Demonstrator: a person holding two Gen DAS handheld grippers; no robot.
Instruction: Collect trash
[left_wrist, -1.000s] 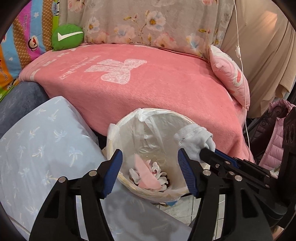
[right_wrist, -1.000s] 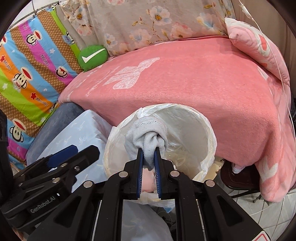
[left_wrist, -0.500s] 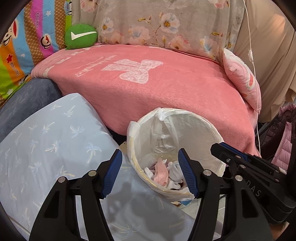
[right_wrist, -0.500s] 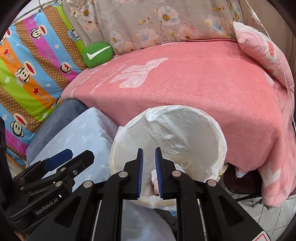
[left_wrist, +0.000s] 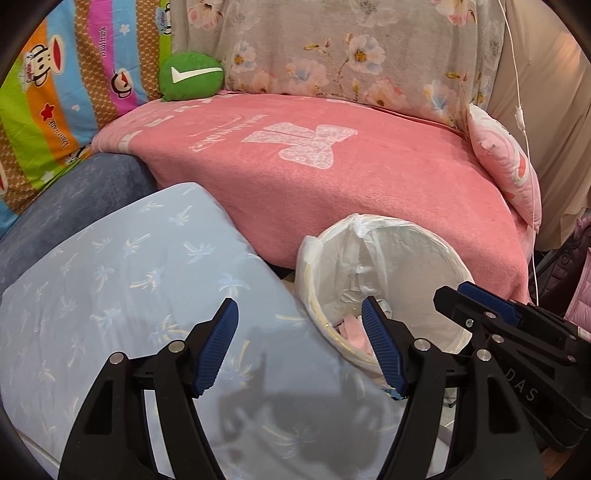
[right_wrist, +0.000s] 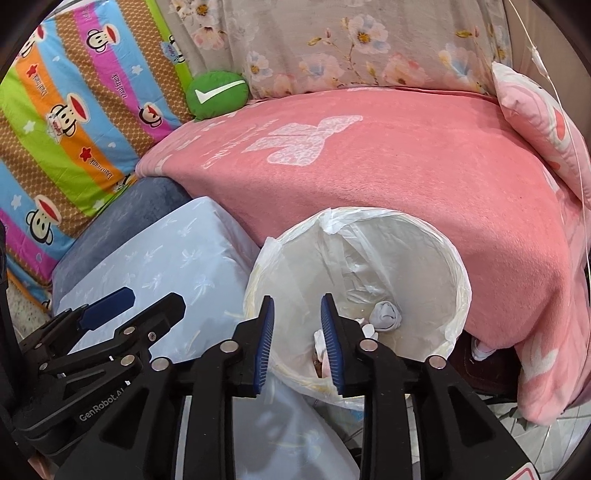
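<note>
Well, the drop looks done: a balled-up grey sock (right_wrist: 386, 315) lies at the bottom of the lined bin (right_wrist: 458, 280), among other scraps, white bits and something pink (left_wrist: 351, 326). The bin stands on the floor just beside the pink blanket (left_wrist: 332, 184) on the bed and against the pale blue pillow (left_wrist: 129, 295).

The right tongs (right_wrist: 297, 345) sit over the near rim of the bin, their jaws a modest gap apart and just opening wider, with nothing between the blue pads. The left tongs (left_wrist: 300, 345) hang over the pillow and the bin's near edge, jaws spread wide and also just opening a bit more, likewise empty.

So one piece is in and both hands are free. What is left is harder to say from here. The blanket's top looks bare apart from the green cushion (left_wrist: 192, 77) and the pink pillow (left_wrist: 506, 166) at its ends, and neither reads as rubbish. There is a white crumple (right_wrist: 482, 349) low down under the blanket's right edge, by the floor; it may be another bit to fetch, though I can't make it out properly.
</note>
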